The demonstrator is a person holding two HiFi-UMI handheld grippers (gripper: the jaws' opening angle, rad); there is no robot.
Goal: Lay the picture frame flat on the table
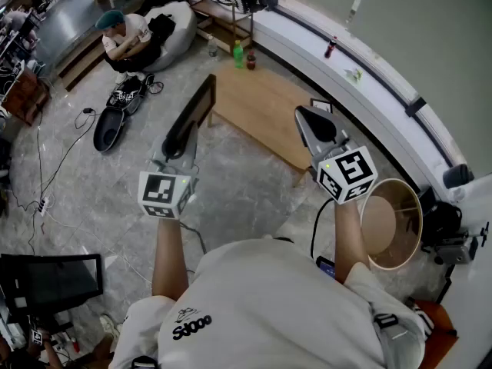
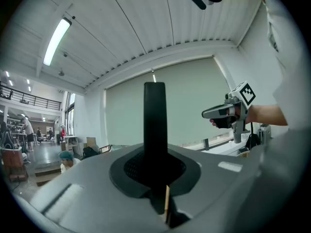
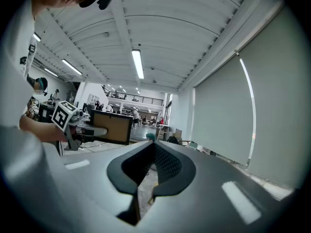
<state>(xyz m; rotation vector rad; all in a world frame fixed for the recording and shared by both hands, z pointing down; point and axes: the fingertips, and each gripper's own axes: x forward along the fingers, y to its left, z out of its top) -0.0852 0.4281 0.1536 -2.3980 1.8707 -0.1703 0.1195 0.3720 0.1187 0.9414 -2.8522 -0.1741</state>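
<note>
**Frame held on edge, left of the counter**

The left tool [image 1: 178, 151] points level and away from the person, its jaws clamped narrow on the lower edge of the picture frame [image 1: 196, 112]. In the left gripper view the frame shows edge-on, as a thin black bar rising straight up from between the jaws. It therefore stands upright in the grip, not flat. The right gripper view shows its brown face inside a dark border, so that face is turned toward the right tool [image 1: 306, 118]. The right tool is also level, with its jaws drawn together and nothing between them.

In the head view the frame's long axis runs forward from the left tool, toward the near left corner of the wooden counter [image 1: 265, 118]. Most of the counter lies ahead and to the right of the frame. How high the frame hangs above it I cannot tell.

The right tool is the nearer of the 2 to the counter top. I judge that the frame must travel right and forward, then tip its broad face down.

A small dark-edged item [image 1: 321, 104] sits by the counter's right edge, and bottles [image 1: 238, 52] stand at its far end. The middle of the counter looks bare. A seated person [image 1: 123, 37] is well apart.
</note>
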